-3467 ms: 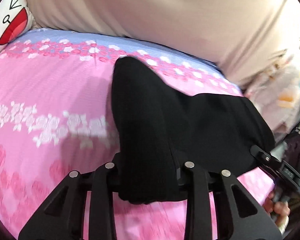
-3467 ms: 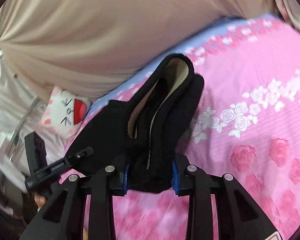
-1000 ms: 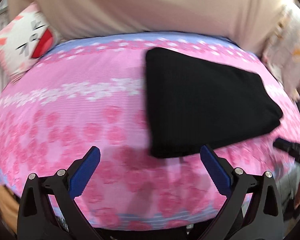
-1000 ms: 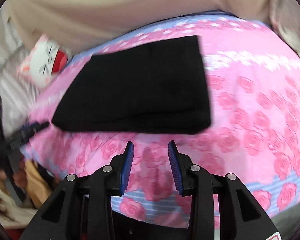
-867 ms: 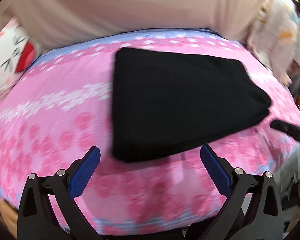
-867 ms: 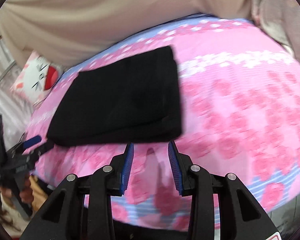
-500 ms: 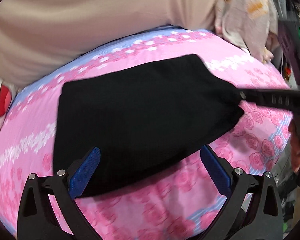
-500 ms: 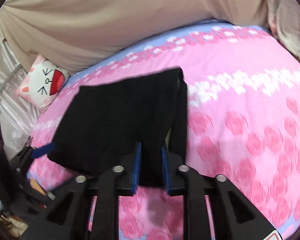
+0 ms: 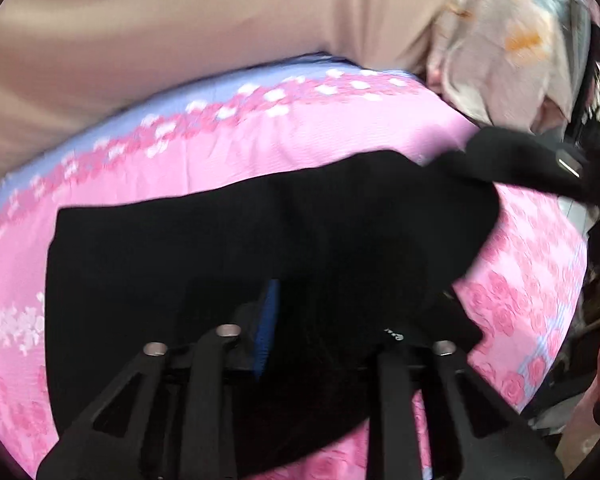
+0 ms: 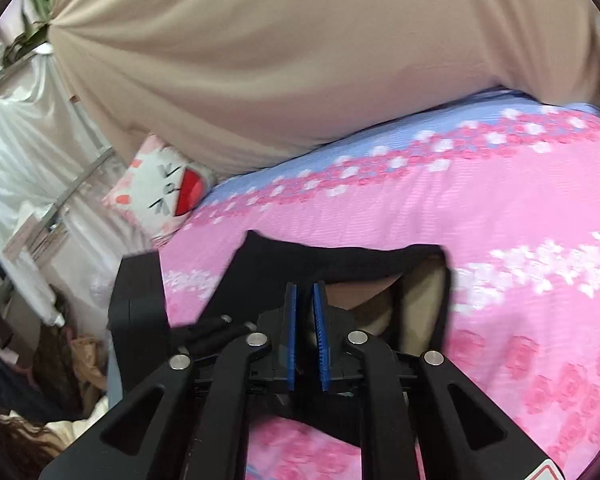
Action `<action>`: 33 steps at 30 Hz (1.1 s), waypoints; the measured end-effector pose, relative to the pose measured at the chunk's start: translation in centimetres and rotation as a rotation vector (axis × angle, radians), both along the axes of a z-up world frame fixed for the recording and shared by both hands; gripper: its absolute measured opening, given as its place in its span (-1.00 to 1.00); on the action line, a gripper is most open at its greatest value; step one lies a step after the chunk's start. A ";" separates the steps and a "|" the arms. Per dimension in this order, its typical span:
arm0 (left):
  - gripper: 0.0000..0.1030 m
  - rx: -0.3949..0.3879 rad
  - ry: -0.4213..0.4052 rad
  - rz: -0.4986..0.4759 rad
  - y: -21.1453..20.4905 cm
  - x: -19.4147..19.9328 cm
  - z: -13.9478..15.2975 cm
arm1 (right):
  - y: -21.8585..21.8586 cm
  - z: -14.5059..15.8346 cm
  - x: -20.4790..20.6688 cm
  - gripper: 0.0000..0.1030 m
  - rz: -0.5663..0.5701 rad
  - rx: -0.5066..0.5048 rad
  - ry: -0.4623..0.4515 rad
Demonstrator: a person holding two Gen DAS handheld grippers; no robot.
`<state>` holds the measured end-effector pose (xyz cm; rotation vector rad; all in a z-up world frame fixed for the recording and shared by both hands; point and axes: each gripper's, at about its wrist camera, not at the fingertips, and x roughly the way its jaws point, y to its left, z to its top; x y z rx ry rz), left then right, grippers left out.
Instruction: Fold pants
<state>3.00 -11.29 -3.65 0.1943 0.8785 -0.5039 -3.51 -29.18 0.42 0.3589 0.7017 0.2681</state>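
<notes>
Left wrist view: black pants [image 9: 260, 240] hide the left claw's [image 9: 324, 320] tips.

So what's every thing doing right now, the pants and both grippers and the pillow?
Pants: folded, near edge lifted off the bed, tan lining showing.
Left gripper: closed on the pants' near edge.
Right gripper: pads nearly together at the pants' edge; grip unclear.
Bedsheet: spread flat under the pants.
Cat pillow: lying at the bed's far corner, untouched.

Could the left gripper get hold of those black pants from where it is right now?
Probably yes: the left gripper is already at the near edge of the black pants, with the cloth bunched between its fingers and nothing in the way.
</notes>
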 end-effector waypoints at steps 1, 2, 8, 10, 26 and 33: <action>-0.71 -0.019 0.017 0.012 0.7 0.4 0.2 | -0.5 -0.1 -0.5 -0.56 -0.027 -0.017 0.002; -0.71 -0.040 0.025 0.014 1.2 0.5 0.5 | -1.0 -0.5 -1.1 -0.44 -0.056 -0.048 0.009; -0.71 -0.111 -0.014 0.056 2.8 0.9 3.4 | -0.6 -4.7 -0.2 -0.38 -0.036 -0.143 0.123; -0.71 -0.127 -0.026 0.070 3.0 1.0 4.2 | -0.1 -6.3 1.4 -0.21 -0.016 -0.157 0.158; -0.37 -0.077 -0.059 0.031 0.6 -0.5 4.5 | -2.3 -6.3 0.5 -0.55 -0.095 -0.148 0.049; -0.19 -0.065 0.026 0.018 0.4 -1.4 1.4 | -4.0 -6.7 -1.4 -0.28 -0.146 -0.071 0.055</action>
